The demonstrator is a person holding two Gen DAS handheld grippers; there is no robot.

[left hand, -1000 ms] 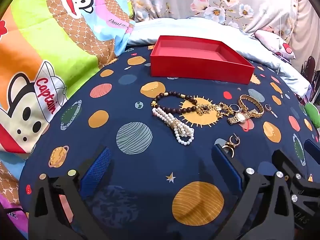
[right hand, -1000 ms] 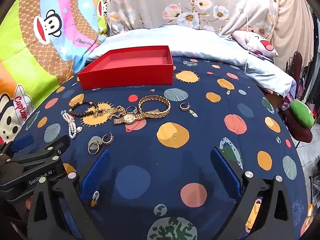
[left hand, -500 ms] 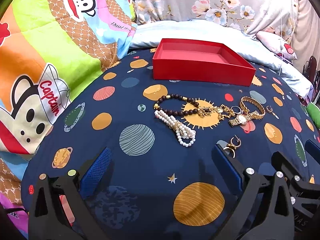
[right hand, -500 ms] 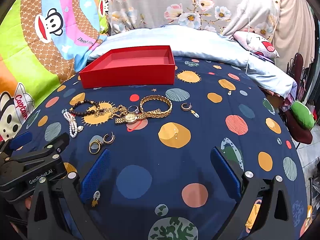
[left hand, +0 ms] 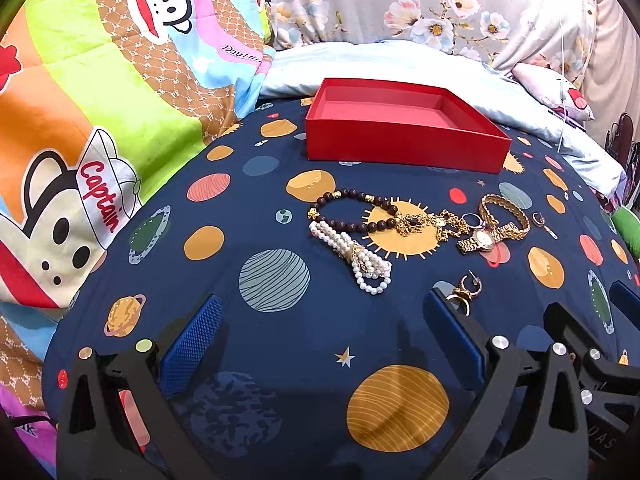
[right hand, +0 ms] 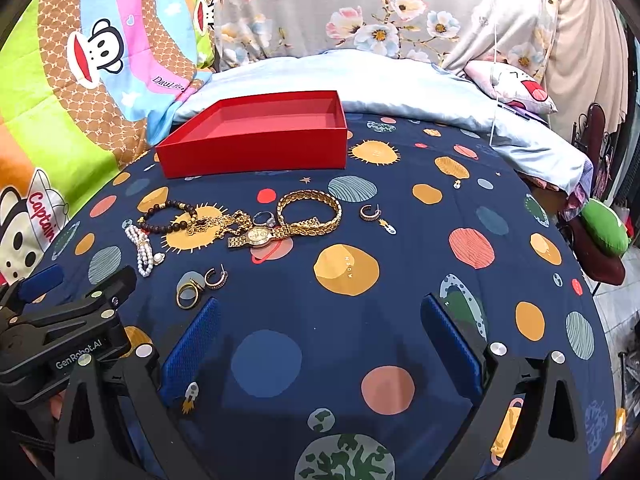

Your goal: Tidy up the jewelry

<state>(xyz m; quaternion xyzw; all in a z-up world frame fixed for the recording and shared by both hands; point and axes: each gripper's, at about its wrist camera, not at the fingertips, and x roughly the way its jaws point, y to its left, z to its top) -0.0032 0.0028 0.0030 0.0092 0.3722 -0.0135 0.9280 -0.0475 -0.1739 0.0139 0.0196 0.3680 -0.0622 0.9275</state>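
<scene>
1. both the left gripper (left hand: 320, 336) and right gripper (right hand: 320, 340) stood wide open, empty.
2. the pearl bracelet (left hand: 358, 258) lay just ahead-right of the left gripper, long axis running near-to-far, nearer it.
3. the red box (left hand: 404, 148) sat farther back.

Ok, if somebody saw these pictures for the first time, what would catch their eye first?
Probably the empty red box at the far side of the planet-print bedspread, bright against the navy. Next, the tangle of jewelry in front of it: a gold chain bracelet, a gold watch, a dark bead bracelet and a pearl strand. Both grippers' jaws hang open, holding nothing.
</scene>
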